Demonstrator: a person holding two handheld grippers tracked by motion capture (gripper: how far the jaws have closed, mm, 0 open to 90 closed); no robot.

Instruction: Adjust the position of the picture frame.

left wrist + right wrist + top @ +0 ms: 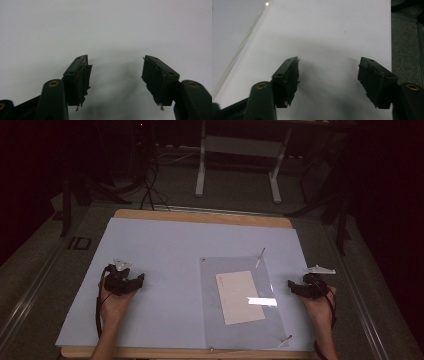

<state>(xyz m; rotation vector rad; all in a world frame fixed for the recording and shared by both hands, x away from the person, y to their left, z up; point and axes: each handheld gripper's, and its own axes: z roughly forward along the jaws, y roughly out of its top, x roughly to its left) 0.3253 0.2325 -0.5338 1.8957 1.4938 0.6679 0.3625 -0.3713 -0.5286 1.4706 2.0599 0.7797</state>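
Two small pins [261,254] on the clear sheet [240,330] are perhaps screws (too dim); left gripper [141,281] and right gripper [290,285] flank that sheet, jaws spread, empty.

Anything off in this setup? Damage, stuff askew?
Two things. The black pad covering on the left gripper is torn, with ragged flaps hanging off both jaws. The clear sheet over the beige paper lies slightly skewed to the mat edges.

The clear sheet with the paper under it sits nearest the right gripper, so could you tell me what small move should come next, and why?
Probably ease the right gripper left toward the clear sheet edge. Its jaws stand open and empty beside that edge, while the left gripper rests open farther off on the bare mat.
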